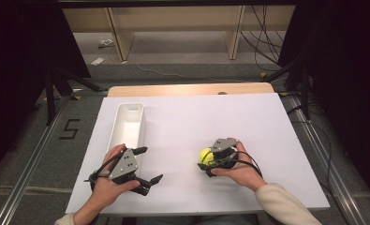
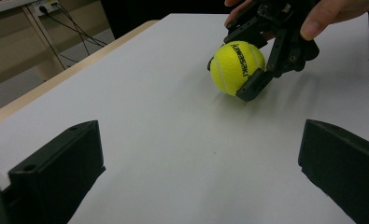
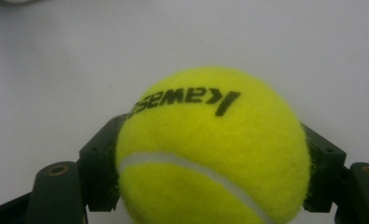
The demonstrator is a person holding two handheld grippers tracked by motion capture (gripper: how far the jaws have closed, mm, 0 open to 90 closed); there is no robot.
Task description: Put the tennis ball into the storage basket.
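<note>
One tennis ball [image 1: 205, 156] pinched by right gripper [image 1: 210, 161], lettering upward, left gripper [image 1: 150, 165] spread.

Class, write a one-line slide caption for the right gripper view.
Right claw shut on a yellow Kawasaki tennis ball above the white table.

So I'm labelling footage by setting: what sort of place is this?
Probably a lab or recording workspace: a white-topped table between dark screens, loose cables on the floor, and hand-held grippers working a tennis ball.
</note>
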